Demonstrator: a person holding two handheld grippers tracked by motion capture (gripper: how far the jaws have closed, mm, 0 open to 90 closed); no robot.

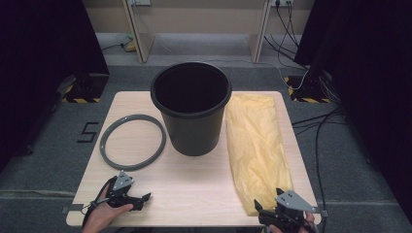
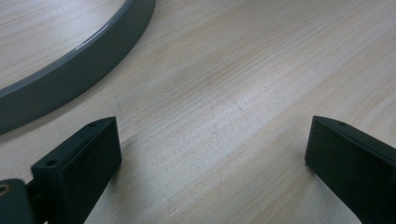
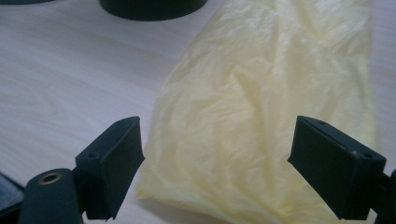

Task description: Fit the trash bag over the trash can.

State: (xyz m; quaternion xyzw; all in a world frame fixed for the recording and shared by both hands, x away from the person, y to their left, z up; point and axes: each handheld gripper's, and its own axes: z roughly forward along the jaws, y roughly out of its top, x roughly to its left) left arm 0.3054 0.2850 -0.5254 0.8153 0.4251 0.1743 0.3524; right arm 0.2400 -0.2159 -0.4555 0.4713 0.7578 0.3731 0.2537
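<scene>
Yellow bag point(image 3: 261, 107) before right hand-held gripper point(image 3: 217, 168)

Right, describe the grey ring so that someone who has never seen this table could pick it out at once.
Start at the black bucket standing upright in the middle of the wooden table. The grey ring lies flat on the tabletop just to its left, ahead of the left hand-held gripper. It is the only open hoop there: thin and rigid, with bare wood showing through it, unlike the crumpled yellow bag on the bucket's right.
</scene>
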